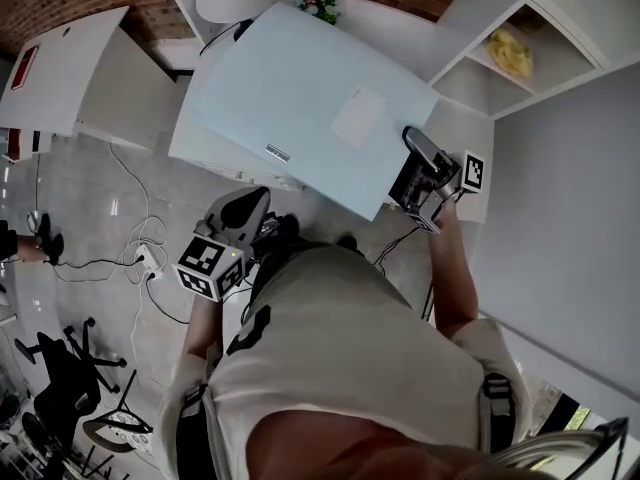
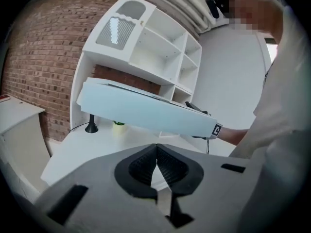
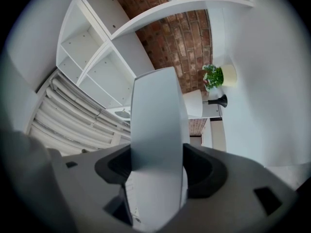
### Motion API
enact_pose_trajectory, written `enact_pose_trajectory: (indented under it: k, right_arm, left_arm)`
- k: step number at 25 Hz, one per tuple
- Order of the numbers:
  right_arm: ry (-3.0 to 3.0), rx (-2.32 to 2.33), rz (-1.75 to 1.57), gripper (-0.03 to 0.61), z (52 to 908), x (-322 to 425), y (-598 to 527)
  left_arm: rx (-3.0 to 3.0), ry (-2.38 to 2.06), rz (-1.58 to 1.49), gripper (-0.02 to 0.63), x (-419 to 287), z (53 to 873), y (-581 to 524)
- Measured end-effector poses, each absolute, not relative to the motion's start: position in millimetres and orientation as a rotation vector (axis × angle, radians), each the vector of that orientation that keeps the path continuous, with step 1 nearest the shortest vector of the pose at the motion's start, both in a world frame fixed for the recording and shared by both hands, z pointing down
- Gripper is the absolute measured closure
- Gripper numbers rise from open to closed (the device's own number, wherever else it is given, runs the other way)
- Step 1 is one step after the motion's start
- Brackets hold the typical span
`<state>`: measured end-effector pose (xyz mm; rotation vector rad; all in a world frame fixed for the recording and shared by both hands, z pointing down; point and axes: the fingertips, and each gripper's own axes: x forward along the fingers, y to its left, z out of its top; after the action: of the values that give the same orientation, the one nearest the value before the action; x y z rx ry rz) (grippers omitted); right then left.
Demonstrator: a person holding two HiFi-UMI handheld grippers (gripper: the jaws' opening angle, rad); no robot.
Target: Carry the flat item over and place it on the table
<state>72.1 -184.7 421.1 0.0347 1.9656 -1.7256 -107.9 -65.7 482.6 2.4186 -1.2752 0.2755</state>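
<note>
A: Person's shirt (image 1: 340,368), lower middle of the head view, is filling the foreground. Entry one: right claw (image 1: 412,173), centre right, is clamping the flat item (image 1: 300,98) by its near edge.

B: Where is the flat item sitting?

A: Upper centre; it is hanging tilted in the air above the counter (image 2: 92,149), touching only that claw as far as the views are showing.

B: Entry two?

A: Left claw (image 2: 156,152), lower left of the flat item, is resting with jaws together on nothing, apart from it.

B: Handling note?

A: One-edge hold is looking prone to sagging. Best practice, I am judging: lowering slowly, levelling the flat item first, steering clear of the plant (image 1: 322,3) and lamp base (image 2: 91,127) at the counter's back, and opening the claw only once the whole face is lying down.
</note>
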Motion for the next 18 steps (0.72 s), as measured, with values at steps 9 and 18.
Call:
enact_pose_trajectory:
  k: [9,18]
  right_arm:
    - [1.976,-0.018,-1.787,0.270,440,62,-189]
    - [1.984,-0.055,-1.783,0.270,461,47,-188]
  left_arm:
    - [2.430,-1.265,0.253,0.594,-121,475,-75]
    - [2.476,-1.250,0.270,0.594,-147,476,-90]
